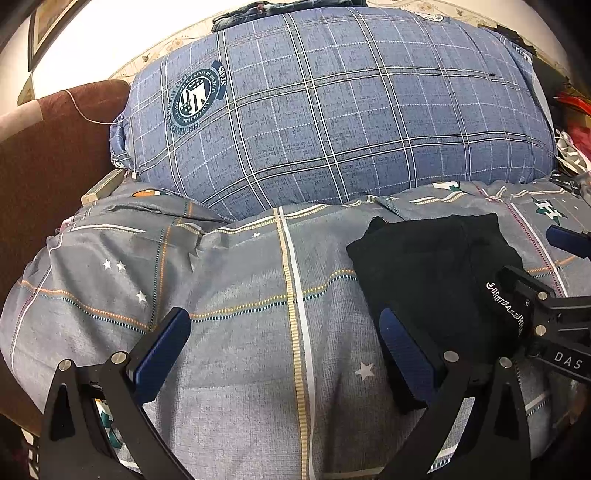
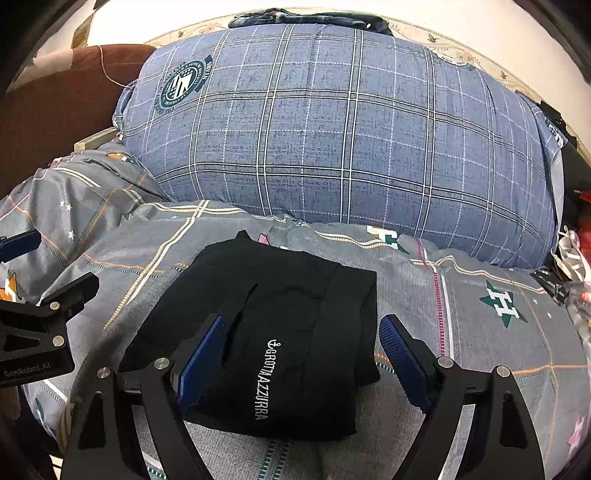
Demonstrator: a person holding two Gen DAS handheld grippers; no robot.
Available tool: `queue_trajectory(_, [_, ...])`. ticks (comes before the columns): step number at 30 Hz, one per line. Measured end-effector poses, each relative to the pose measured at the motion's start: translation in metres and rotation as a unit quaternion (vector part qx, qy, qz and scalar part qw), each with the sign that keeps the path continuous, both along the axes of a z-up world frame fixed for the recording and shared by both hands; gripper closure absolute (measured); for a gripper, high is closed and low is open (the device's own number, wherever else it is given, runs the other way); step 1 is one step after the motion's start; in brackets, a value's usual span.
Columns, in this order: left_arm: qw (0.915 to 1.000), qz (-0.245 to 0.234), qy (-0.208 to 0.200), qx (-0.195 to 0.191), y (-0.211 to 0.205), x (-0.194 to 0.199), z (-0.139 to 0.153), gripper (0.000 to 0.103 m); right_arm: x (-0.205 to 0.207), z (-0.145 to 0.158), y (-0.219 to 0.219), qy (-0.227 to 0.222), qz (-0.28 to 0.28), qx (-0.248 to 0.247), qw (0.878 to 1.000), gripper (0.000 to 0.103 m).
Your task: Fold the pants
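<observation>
Black pants (image 2: 280, 332) with white lettering lie folded into a compact rectangle on the grey patterned bedspread (image 2: 480, 332). My right gripper (image 2: 301, 343) is open, its blue-padded fingers (image 2: 201, 358) straddling the folded pants just above them, holding nothing. In the left wrist view the pants (image 1: 436, 266) lie at the right. My left gripper (image 1: 284, 332) is open and empty over bare bedspread (image 1: 240, 295), left of the pants. The right gripper (image 1: 554, 295) shows at that view's right edge, and the left gripper's fingers (image 2: 51, 299) show at the right wrist view's left edge.
A big blue plaid pillow (image 1: 332, 110) lies across the back of the bed, with dark folded clothes (image 1: 280, 11) on top of it. A brown headboard or sofa (image 1: 44, 166) stands at left. Cluttered items (image 1: 572, 122) sit at far right.
</observation>
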State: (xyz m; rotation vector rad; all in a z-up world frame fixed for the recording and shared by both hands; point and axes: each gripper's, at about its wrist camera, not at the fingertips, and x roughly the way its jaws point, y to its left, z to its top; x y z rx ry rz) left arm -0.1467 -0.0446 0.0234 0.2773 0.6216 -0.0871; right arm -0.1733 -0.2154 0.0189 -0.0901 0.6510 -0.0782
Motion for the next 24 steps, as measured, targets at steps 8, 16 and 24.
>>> queue_trajectory(8, [1.0000, 0.000, 0.004, -0.002, -0.0001, 0.0002, -0.0029, 0.000, 0.0008, -0.0010, 0.0023, 0.004, 0.003, -0.002, 1.000, 0.016])
queue_trajectory(16, [1.0000, 0.001, 0.006, 0.000, -0.0010, 0.0004, -0.0059, 0.000, 0.0014, -0.0016, 0.0052, 0.004, 0.006, -0.008, 1.000, 0.016])
queue_trajectory(24, [1.0000, -0.002, 0.003, 0.000, -0.0035, -0.0013, -0.0040, 0.000, -0.0005, 0.0000, 0.0026, 0.001, 0.005, -0.006, 1.000, 0.016])
